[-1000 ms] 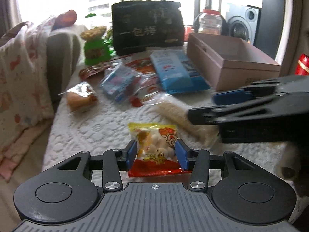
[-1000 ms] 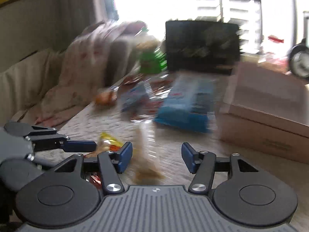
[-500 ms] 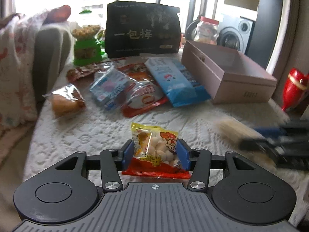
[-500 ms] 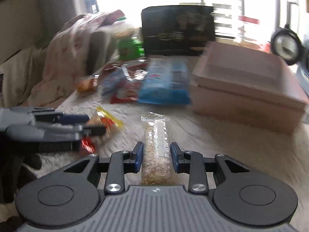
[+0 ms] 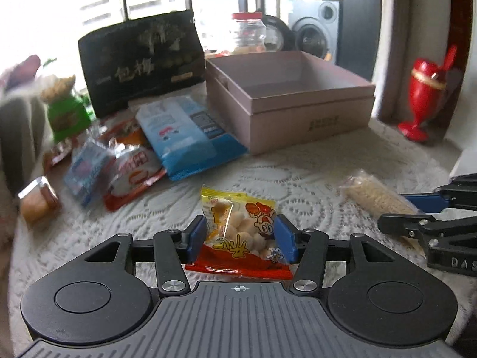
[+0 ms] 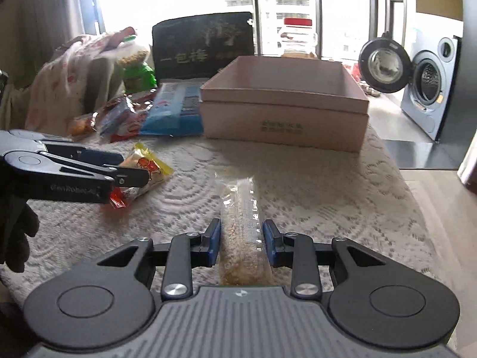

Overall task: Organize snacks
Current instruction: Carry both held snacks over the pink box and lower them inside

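Observation:
My left gripper (image 5: 241,238) has a yellow-and-red snack packet (image 5: 238,229) between its blue pads, which touch both sides; its jaws are opening slightly. The right wrist view shows this left gripper (image 6: 134,170) at the left with the same packet (image 6: 149,167). My right gripper (image 6: 241,243) is shut on a long clear packet of pale grains (image 6: 240,208), which sticks forward over the lace tablecloth. That right gripper (image 5: 393,213) and its packet (image 5: 372,194) appear at the right edge of the left wrist view. An open pink box (image 5: 313,92) (image 6: 283,95) stands ahead of both, empty.
Left of the box lie a blue pack (image 5: 182,137), red-and-white packets (image 5: 134,173) and a small cake (image 5: 38,200). Behind stand a black bag (image 5: 140,62), a green tub (image 5: 65,116) and a jar (image 5: 249,32). A red vase (image 5: 423,89) stands far right. A gloved hand (image 6: 15,238) shows at the left.
My right gripper has shut on the long clear packet and carried it rightward, facing the box. My left gripper has swung right with the yellow packet, and the box now sits nearer centre.

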Demonstrator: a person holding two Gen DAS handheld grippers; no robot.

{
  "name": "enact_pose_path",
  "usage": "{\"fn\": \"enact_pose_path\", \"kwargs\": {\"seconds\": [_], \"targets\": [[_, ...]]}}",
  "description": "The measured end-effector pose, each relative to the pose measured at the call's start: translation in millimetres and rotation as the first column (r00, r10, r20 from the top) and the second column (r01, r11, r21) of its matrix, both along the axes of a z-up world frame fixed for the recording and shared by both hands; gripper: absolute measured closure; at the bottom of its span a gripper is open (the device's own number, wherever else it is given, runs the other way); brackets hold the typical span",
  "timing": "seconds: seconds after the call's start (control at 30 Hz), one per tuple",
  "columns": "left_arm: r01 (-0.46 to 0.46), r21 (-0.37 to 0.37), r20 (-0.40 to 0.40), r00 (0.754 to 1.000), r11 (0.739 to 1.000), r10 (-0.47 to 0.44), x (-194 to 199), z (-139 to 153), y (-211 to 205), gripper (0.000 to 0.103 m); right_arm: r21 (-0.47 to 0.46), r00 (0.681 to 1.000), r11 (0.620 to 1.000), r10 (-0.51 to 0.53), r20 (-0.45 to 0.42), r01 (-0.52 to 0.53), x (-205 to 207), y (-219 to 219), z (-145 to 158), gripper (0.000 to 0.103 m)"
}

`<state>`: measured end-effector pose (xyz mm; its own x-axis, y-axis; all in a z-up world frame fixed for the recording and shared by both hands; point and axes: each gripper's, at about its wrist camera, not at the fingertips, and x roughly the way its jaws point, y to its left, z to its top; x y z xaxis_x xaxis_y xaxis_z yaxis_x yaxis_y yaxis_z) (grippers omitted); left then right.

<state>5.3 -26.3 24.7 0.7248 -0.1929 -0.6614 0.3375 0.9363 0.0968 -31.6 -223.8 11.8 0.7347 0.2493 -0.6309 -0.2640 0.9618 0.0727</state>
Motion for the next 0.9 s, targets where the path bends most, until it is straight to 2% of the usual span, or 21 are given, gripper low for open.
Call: {"fn": "enact_pose_path", "kwargs": {"seconds": [0.1, 0.2, 0.27, 0.37, 0.43, 0.53, 0.6, 0.7, 0.77, 0.8, 0.9], "targets": [[0.041, 0.065, 0.026, 0.999, 0.997, -0.043, -4, -3, -16, 0.043, -0.031, 1.000, 1.000, -0.001, 0.018, 0.001, -3, 3, -2, 0.071], [0.093, 0.091, -0.002, 0.996, 0.992, -0.093, -4, -10, -21, 0.038, -0.041, 1.000, 0.999, -0.001, 0.028, 0.002, -3, 7, -4, 0.068], [0.095, 0.056, -0.014, 0.995, 0.994, -0.095, 0, -10, -16, 0.037, -0.043, 0.999, 0.999, -0.004, 0.036, 0.005, -3, 9, -5, 0.067], [0.067, -0.042, -0.076, 0.995, 0.997, -0.070, 9, -9, -3, 0.037, -0.033, 0.999, 0.999, -0.004, 0.044, 0.006, -2, 8, -6, 0.067], [0.051, -0.082, -0.077, 0.995, 0.995, -0.057, 9, -9, 2, 0.039, -0.028, 0.999, 1.000, -0.003, 0.046, 0.004, 0, 7, -7, 0.067], [0.049, -0.088, -0.057, 0.997, 0.995, -0.055, 3, -10, 3, 0.040, -0.042, 0.998, 0.999, 0.013, 0.054, -0.011, 1, 8, -7, 0.068], [0.058, -0.091, -0.040, 0.997, 0.994, -0.062, -2, -10, 3, 0.040, -0.044, 0.999, 0.999, 0.017, 0.049, -0.015, 1, 8, -5, 0.073], [0.075, -0.103, -0.030, 0.996, 0.992, -0.078, -7, -8, 2, 0.041, -0.023, 0.999, 0.999, 0.031, 0.030, -0.030, 1, 2, 0, 0.073], [0.087, -0.123, -0.020, 0.996, 0.989, -0.090, -13, -5, 2, 0.047, -0.001, 0.999, 0.999, 0.035, 0.009, -0.035, -1, -5, 2, 0.073], [0.092, -0.133, -0.011, 0.995, 0.987, -0.095, -17, -2, 2, 0.054, 0.012, 0.999, 0.999, 0.037, -0.003, -0.037, -1, -10, 3, 0.073], [0.114, -0.152, 0.020, 0.993, 0.982, -0.112, -27, 7, 2, 0.056, 0.026, 0.999, 0.999, 0.037, -0.012, -0.036, -5, -18, 8, 0.073]]}}
